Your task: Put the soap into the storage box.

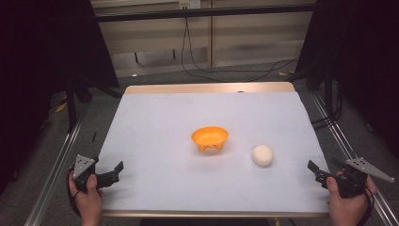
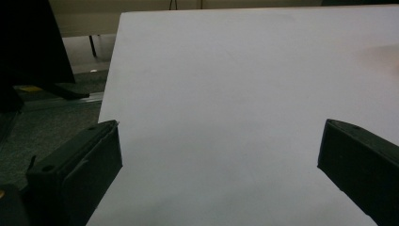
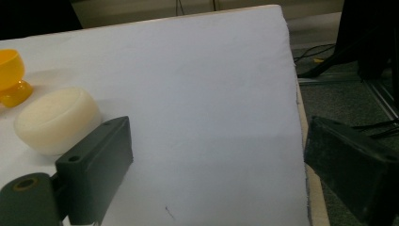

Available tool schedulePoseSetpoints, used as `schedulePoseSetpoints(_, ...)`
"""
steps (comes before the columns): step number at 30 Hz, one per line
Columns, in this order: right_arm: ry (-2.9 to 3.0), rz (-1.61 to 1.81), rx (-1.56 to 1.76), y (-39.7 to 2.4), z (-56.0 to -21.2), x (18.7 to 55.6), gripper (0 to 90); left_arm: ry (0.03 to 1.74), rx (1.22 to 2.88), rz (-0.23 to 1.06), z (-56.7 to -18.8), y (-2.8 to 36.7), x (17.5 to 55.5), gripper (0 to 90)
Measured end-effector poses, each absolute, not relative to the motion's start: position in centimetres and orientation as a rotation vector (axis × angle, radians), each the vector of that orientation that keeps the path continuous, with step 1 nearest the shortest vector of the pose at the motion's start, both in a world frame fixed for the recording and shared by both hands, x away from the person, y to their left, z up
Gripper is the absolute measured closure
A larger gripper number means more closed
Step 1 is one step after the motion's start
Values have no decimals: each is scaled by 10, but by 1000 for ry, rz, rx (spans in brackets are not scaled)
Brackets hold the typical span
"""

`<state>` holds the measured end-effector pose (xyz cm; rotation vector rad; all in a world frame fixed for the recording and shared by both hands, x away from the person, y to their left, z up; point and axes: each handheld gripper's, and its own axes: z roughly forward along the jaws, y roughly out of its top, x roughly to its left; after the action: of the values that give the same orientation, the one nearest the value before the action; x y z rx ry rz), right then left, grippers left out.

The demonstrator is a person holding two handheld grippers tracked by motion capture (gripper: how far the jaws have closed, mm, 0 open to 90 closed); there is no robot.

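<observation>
Lab-type recording bay, as shown by: table (image 1: 141, 141) covered w/ plain white sheet, set betw. metal floor rails (image 1: 51, 174); dark curtains (image 1: 42, 47) hung at both sides; loose black cables (image 1: 197, 66) trailed over grey carpet (image 1: 155, 77); wall socket (image 1: 189, 4) mounted at rear.
</observation>
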<state>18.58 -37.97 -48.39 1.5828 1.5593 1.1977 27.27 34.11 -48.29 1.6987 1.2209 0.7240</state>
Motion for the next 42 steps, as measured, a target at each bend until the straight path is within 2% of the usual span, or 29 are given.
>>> schedulePoseSetpoints(12,1666,1173,1474,-372,-472,189,135,1217,1703,740,-483,341,272,0)
schedulePoseSetpoints(17,1793,1055,1469,-361,-464,195,142,1215,1695,729,-483,341,272,0)
schedulePoseSetpoints(42,2289,850,1473,-326,-447,250,46,1226,1687,733,-483,341,272,0)
